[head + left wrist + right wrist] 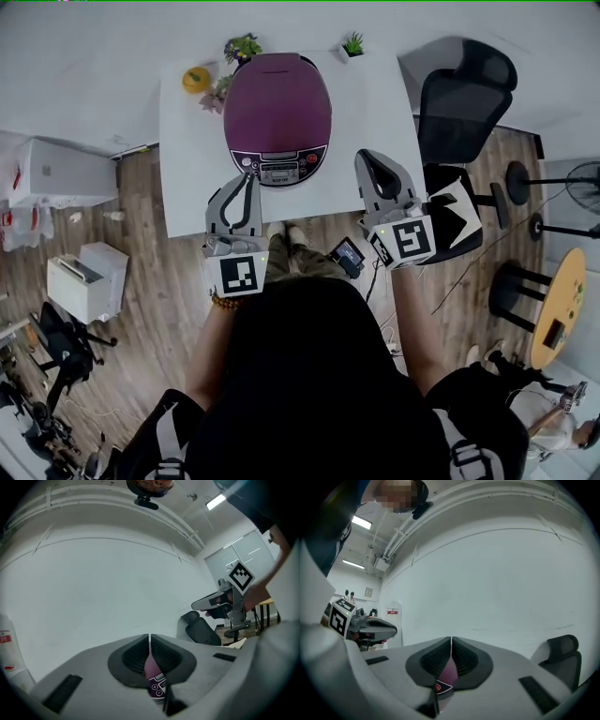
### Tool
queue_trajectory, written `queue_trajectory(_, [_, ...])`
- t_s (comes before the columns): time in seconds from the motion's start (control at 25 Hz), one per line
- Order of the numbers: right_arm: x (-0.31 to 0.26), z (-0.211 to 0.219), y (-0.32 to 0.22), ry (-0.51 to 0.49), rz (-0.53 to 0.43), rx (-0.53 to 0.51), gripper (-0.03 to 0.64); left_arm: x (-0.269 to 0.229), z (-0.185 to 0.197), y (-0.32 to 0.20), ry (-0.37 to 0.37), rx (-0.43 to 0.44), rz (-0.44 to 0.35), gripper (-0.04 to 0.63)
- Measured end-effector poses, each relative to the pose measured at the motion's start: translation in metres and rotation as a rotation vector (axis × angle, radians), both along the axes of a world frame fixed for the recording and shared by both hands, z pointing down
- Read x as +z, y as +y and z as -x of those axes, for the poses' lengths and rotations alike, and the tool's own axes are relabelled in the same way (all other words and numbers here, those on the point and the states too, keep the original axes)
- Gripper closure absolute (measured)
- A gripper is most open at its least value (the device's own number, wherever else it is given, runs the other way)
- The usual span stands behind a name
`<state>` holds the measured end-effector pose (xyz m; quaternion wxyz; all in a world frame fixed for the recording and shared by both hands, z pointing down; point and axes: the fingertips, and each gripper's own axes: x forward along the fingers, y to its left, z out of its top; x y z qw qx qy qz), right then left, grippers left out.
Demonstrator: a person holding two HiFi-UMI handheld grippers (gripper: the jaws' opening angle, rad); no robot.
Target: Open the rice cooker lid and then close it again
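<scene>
Rice cooker [277, 117], glossy purple oval dome, closed, smooth white tabletop [187, 187]

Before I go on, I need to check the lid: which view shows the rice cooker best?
The head view: the whole rice cooker shows from above, lid down. Each gripper view shows only a purple sliver behind its shut tongs.

Ahead of you a white counter [187, 187] stands against a plain white wall [117, 583], on a wood-plank floor [141, 272]. To your right a black office chair [464, 94] sits just beside the counter, with a black stool [511, 286] and a round yellow table [565, 300] farther out. To your left there is a low white cabinet [82, 286] (its contents can't be made out). A ceiling strip light [215, 501] is lit overhead.
</scene>
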<state>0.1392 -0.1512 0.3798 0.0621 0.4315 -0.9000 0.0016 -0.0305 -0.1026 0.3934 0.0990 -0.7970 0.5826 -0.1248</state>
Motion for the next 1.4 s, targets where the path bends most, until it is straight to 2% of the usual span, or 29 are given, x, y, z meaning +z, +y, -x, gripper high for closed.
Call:
queue_trajectory(0.2, [-0.017, 0.032, -0.010, 0.055, -0.026, -0.005, 0.586, 0.009, 0.009, -0.021, 0.046, 0.088, 0.012, 0.560])
queue_trajectory(0.36, [-0.026, 0.053, -0.020, 0.054, -0.046, -0.005, 0.586, 0.015, 0.021, -0.036, 0.099, 0.116, 0.025, 0.560])
queue_trajectory(0.44, [-0.031, 0.061, -0.021, 0.047, -0.061, 0.002, 0.586, 0.012, 0.027, -0.041, 0.099, 0.134, 0.019, 0.560])
queue_trajectory(0.56, [-0.030, 0.067, -0.024, 0.076, -0.091, 0.006, 0.586, 0.016, 0.031, -0.043, 0.056, 0.161, 0.029, 0.560])
queue_trajectory(0.64, [-0.026, 0.068, -0.026, 0.105, -0.109, 0.019, 0.586, 0.022, 0.032, -0.046, 0.055, 0.166, 0.035, 0.560])
queue_trajectory(0.8, [-0.022, 0.073, -0.025, 0.147, -0.151, 0.013, 0.586, 0.033, 0.035, -0.059, 0.101, 0.135, 0.067, 0.560])
queue_trajectory(1.04, [0.005, 0.079, -0.033, 0.227, -0.090, -0.035, 0.586, 0.037, 0.028, -0.063, 0.091, 0.182, 0.115, 0.560])
queue_trajectory(1.24, [0.017, 0.085, -0.041, 0.287, 0.012, -0.149, 0.586, 0.050, 0.018, -0.066, 0.096, 0.205, 0.180, 0.560])
queue_trajectory(1.4, [0.028, 0.093, -0.045, 0.334, 0.033, -0.205, 0.586, 0.063, 0.011, -0.064, 0.086, 0.238, 0.224, 0.560])
